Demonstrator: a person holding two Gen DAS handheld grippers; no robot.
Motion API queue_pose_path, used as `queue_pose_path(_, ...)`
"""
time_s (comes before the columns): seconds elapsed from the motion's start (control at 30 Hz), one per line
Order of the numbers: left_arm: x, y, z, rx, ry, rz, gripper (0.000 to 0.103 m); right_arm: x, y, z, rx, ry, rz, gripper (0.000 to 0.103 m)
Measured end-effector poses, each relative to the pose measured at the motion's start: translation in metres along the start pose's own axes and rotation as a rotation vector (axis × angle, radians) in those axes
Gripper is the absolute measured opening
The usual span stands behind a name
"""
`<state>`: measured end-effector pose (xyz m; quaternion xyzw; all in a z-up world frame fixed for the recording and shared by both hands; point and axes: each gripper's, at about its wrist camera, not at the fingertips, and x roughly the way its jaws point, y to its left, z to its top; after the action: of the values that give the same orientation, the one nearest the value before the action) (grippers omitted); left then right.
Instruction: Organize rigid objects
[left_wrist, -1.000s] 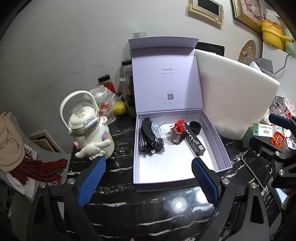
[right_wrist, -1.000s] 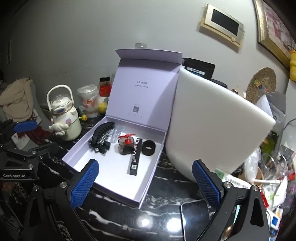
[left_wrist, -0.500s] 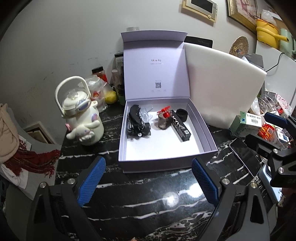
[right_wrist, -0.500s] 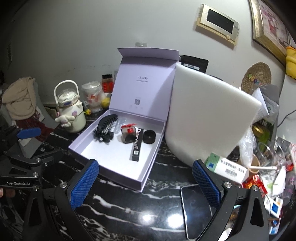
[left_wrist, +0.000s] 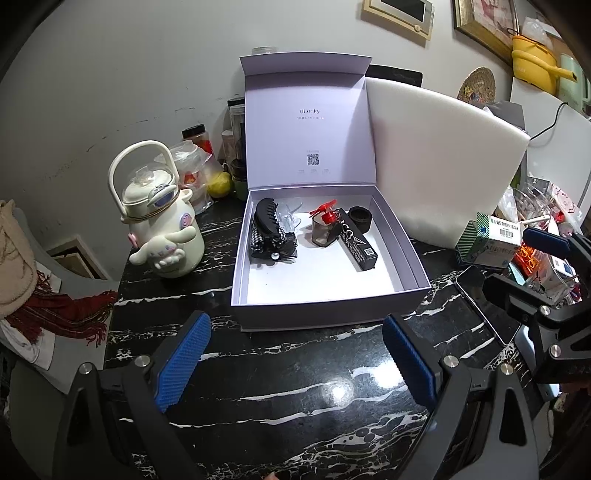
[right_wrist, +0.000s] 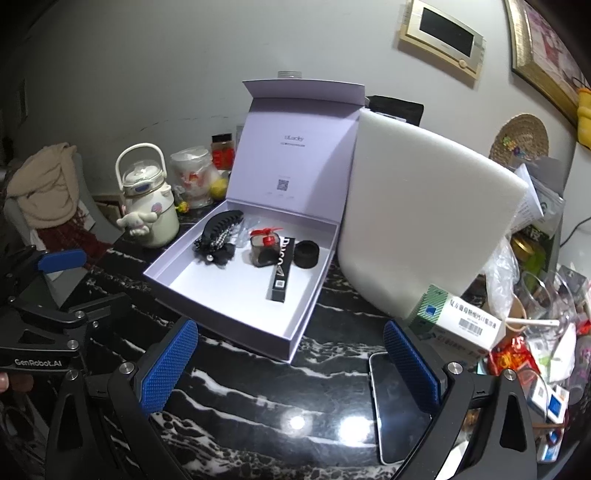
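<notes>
While both tongs, left (left_wrist: 295, 363) and right (right_wrist: 290, 363), hang spread apart and empty above the worktop (left_wrist: 280, 391), the box (left_wrist: 325, 301) sits open on it, holding a hair clip (left_wrist: 267, 223), bottle (left_wrist: 325, 230), black carton (left_wrist: 358, 245) and black ring (left_wrist: 360, 218).

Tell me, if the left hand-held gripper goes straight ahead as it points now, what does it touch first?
Probably the front wall of the open box. The left hand-held gripper is open, with only bare black tabletop before that wall, though depth is hard to judge.
</notes>
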<state>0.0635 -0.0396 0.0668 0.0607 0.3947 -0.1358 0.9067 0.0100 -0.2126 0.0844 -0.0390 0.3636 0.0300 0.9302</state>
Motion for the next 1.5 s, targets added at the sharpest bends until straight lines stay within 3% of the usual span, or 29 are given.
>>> queue_pose_path(1.5, -0.0016, 0.0028, -0.0018, -0.001, 0.02, 0.001, 0.095, -0.0011, 0.005, -0.0023, -0.022, 0.008, 0.007, 0.102)
